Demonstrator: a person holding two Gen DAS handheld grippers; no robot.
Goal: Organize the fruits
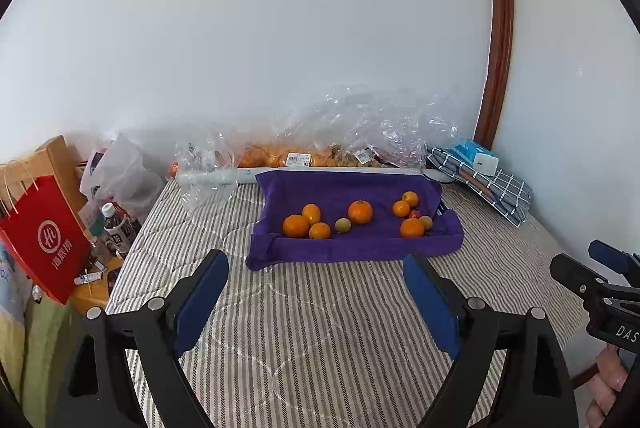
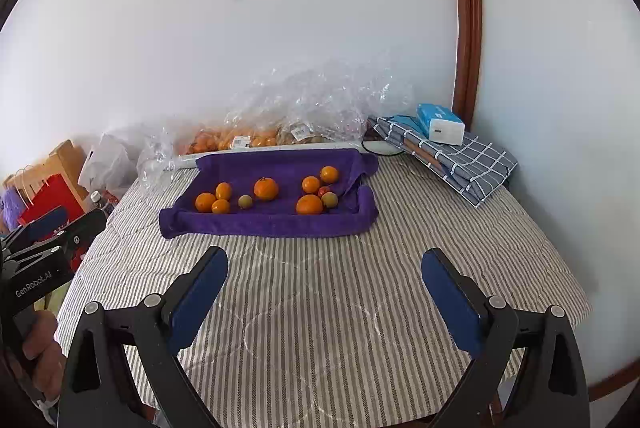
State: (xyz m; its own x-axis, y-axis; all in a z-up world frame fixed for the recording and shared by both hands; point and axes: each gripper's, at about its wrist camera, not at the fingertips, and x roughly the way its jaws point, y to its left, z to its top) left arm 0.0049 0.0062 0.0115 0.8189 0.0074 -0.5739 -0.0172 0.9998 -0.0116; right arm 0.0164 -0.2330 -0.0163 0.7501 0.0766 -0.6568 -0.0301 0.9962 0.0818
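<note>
My left gripper (image 1: 316, 292) and right gripper (image 2: 324, 288) hover wide open, empty — oranges (image 2: 266, 188) lie scattered on the purple towel (image 2: 272, 222); sorting stage unclear.

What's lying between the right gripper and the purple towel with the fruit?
Only bare striped bedcover separates the open right gripper from the purple towel, seen in the right wrist view.
</note>
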